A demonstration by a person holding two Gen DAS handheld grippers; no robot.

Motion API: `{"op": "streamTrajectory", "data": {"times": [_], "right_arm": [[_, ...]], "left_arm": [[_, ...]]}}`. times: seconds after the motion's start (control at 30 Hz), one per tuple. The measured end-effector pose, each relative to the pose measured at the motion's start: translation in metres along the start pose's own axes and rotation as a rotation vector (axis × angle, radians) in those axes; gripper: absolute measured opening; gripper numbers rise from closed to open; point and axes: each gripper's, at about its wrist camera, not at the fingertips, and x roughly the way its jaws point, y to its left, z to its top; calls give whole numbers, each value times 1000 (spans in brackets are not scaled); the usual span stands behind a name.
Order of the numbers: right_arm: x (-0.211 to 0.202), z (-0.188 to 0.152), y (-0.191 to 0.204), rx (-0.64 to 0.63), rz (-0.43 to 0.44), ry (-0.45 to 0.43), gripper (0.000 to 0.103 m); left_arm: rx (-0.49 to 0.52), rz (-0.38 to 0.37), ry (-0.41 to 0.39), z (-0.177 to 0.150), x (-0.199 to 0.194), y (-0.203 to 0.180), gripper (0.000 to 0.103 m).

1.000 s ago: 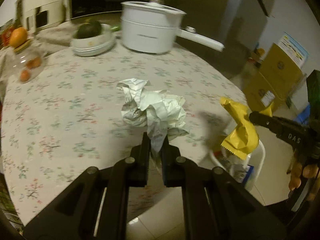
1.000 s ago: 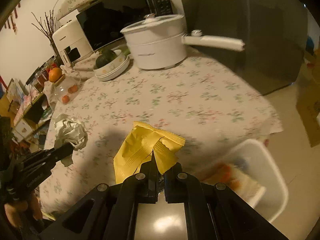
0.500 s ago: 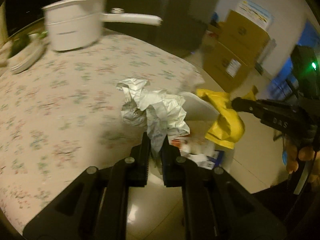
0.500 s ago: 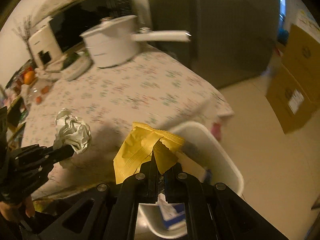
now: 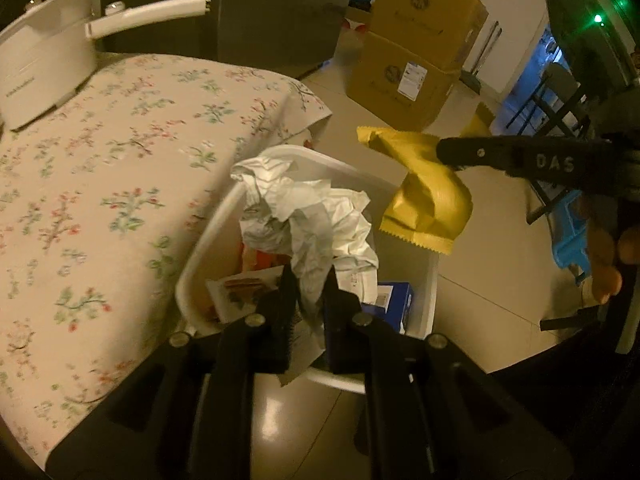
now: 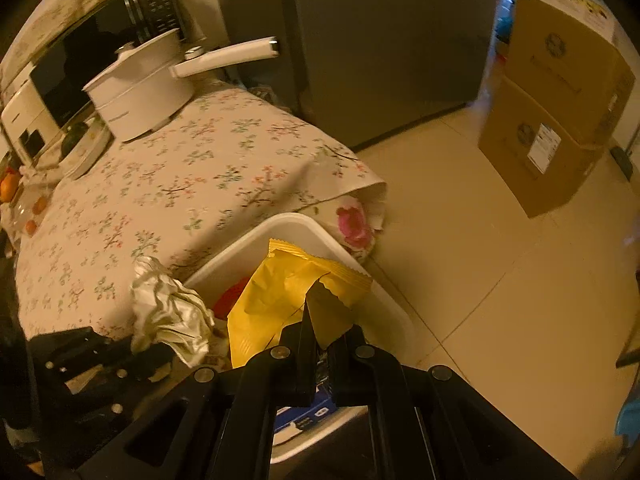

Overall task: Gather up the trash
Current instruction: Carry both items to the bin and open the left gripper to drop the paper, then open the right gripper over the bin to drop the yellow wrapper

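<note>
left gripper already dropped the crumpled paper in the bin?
No. The left gripper is shut on the crumpled paper, holding it above the white bin.

Left gripper: your jaws are pinched nearly closed on the paper, tilted down, lower centre of its view.
Right gripper: clamped tight on the wrapper, angled down.
Right hand: your fingers show at the right edge.
</note>
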Motion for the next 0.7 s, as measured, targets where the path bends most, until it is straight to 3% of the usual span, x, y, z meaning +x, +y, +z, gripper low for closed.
{"op": "streamTrajectory", "data": {"times": [0.17,0.37,0.57,0.67,0.7], "right_arm": [[10,-1,-2,-32,-79,42,4],[26,-3,-10,-29,-122,100,4],[40,-2,-18,-13,-163,133,6],[41,-1,-25,46,-143,140,22],[40,0,-27,63,-141,140,33]], "left_arm": [[-42,-6,-4,-2,5,2,56],[-56,1,-43,2,-12,5,68],[-93,56,-60,3,-30,19,76],[-97,103,-64,2,-39,26,81],[-93,122,-66,1,-42,27,81]]}}
